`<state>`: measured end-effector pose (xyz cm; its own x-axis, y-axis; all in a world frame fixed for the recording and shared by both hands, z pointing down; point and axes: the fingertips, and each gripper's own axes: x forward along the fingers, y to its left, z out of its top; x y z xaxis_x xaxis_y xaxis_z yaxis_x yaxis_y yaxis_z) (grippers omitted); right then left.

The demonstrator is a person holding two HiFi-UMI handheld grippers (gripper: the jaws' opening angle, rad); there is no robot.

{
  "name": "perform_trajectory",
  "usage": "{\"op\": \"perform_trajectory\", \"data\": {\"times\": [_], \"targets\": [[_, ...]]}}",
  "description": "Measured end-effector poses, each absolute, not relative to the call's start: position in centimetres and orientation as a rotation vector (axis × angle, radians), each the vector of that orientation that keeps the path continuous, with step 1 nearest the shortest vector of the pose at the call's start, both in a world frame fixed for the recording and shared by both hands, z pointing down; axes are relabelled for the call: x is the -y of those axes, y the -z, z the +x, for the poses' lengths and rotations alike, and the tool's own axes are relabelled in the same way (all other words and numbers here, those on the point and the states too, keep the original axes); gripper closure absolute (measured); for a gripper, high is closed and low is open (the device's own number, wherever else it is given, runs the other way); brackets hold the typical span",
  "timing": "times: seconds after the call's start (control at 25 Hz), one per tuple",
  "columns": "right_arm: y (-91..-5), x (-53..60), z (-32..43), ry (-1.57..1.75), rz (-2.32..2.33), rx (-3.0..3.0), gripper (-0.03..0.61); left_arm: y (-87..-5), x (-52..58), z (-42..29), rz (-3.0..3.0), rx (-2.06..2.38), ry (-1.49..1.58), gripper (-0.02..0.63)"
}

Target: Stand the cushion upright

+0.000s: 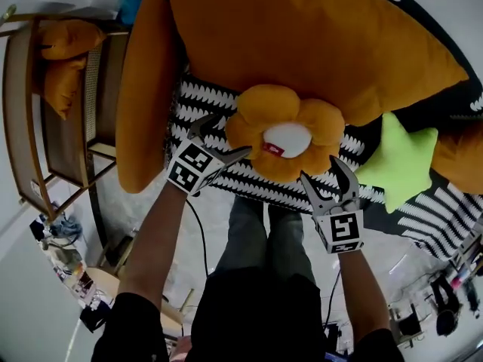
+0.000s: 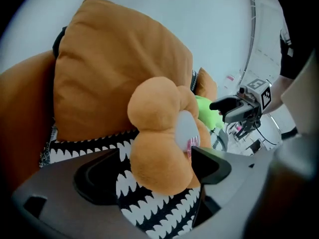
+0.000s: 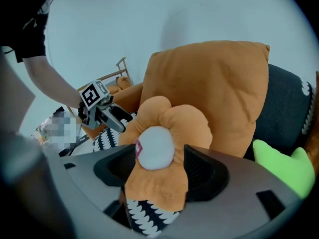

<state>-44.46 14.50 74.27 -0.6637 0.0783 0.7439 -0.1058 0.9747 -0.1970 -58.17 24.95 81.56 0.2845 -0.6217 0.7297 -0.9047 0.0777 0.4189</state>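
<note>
The flower cushion (image 1: pixel 287 138), orange with a white centre and a small red tag, sits at the near edge of the sofa seat (image 1: pixel 226 173). The seat has a black-and-white zigzag cover. The cushion's white face is turned toward the person and its back is toward the big orange cushion (image 1: pixel 302 36) behind it; whether the two touch cannot be told. In the right gripper view the flower cushion (image 3: pixel 159 148) looks raised on its edge, with one petal hanging down over the front of the seat. The right gripper (image 1: pixel 326 173) comes at it from the near right. In its own view the right gripper (image 3: pixel 159 168) has its jaws closed in on that lower petal, which fills the space between them and meets both pads. The left gripper (image 1: pixel 224 136) reaches in from the near left at the cushion's left side. In the left gripper view its jaws stand wide apart around a petal of the flower cushion (image 2: pixel 159 138). The petal lies against the right jaw, and a strip of zigzag cover shows between it and the left jaw. A green star cushion (image 1: pixel 400 161) lies on the seat just to the right of the flower cushion. Far to the left stands a wooden chair (image 1: pixel 30 111) with another orange cushion (image 1: pixel 64 59) on it.
</note>
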Motion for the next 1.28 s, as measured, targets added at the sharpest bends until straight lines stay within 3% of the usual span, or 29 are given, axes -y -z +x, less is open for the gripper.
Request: {"op": "perform_trajectory", "data": {"times": [0.6,0.64,0.68,0.76,0.92,1.28], "targets": [[-77.0,-15.0,-43.9,-0.341,0.047,2.244,0.265,-86.0,-23.1,-55.5,1.7,1.175,-0.417,0.16],[-77.0,-15.1,-43.8,-0.347,0.049,2.241,0.265,-86.0,-23.0,-55.3,1.698,1.178,-0.411,0.199],[-76.9,-15.3,-43.8,-0.348,0.048,2.239,0.268,-85.7,-22.9,-55.1,1.699,1.188,-0.399,0.285],[-76.9,-15.6,-43.6,-0.339,0.035,2.233,0.272,-84.7,-22.7,-54.8,1.708,1.218,-0.361,0.359],[-76.6,-16.3,-43.7,-0.324,0.005,2.235,0.278,-82.1,-23.3,-54.2,1.716,1.281,-0.262,0.403],[-73.6,-19.8,-45.5,-0.303,-0.132,2.249,0.284,-75.1,-25.1,-53.5,1.704,1.479,-0.27,0.43]]}}
